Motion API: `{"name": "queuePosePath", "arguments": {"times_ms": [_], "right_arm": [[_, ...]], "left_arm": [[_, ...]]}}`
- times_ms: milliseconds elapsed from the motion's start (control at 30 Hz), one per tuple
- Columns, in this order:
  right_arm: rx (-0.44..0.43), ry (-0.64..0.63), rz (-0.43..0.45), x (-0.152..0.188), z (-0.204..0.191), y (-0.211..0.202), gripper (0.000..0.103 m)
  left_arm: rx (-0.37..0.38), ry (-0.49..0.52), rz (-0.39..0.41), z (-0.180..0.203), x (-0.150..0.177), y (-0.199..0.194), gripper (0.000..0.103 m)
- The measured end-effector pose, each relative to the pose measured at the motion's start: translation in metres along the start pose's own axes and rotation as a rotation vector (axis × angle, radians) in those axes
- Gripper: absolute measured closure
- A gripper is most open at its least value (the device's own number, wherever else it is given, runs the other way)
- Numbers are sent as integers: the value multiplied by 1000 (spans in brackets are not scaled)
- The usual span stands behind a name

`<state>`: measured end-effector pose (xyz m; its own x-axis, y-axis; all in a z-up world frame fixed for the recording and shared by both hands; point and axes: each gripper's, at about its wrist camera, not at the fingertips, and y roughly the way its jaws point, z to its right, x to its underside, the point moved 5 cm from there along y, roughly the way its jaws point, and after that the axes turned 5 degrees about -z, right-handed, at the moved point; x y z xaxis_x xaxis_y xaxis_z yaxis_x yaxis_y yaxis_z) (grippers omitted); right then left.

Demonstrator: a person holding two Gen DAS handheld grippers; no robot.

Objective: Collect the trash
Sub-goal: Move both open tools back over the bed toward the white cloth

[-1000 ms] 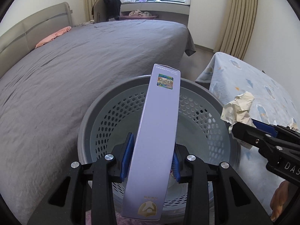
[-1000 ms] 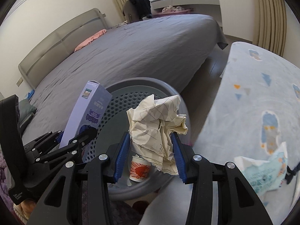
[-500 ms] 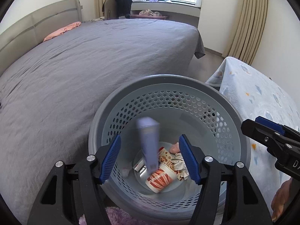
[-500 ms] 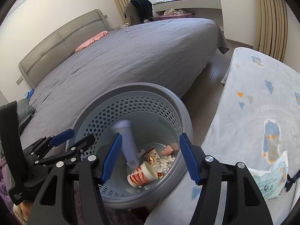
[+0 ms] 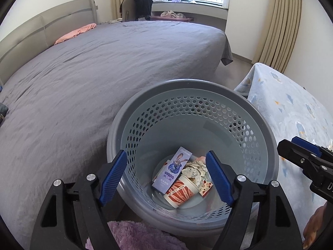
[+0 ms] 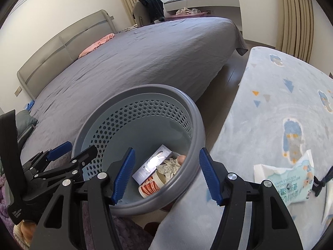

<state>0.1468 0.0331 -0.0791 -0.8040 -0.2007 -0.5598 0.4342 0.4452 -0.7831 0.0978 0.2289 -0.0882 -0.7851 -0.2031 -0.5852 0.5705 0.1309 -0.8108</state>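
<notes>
Both claws hang empty over the grey perforated basket (image 5: 193, 108). The left claw (image 5: 166, 173) is opening wide; the right claw (image 6: 165, 173) stands half-wide. A purple box (image 5: 172, 170) lies inside.

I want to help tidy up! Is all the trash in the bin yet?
Mostly. The box, crumpled paper and cup lie in the bin. Nothing is in hand: the left gripper is opening with nothing between its fingers, and the right gripper is open and holds nothing. Left: the wipes pack on the blanket, if it's trash.
</notes>
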Motion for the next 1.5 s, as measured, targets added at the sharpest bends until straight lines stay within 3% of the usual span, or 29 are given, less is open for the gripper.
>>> {"name": "queuePosePath", "arguments": {"times_ms": [500,833,1100,1500], "right_arm": [[32,41,16,16,20,-43,40],[97,102,87,31,48,-89,39],[149,180,105,61,91,-117,39],[247,297,89,115,172,-144,39]], "left_arm": [[35,14,14,19,8,-24,21],[60,50,60,36,1,-47,21],[90,78,67,62,3,-58,21],[148,174,45,134,17,-68,18]]}}
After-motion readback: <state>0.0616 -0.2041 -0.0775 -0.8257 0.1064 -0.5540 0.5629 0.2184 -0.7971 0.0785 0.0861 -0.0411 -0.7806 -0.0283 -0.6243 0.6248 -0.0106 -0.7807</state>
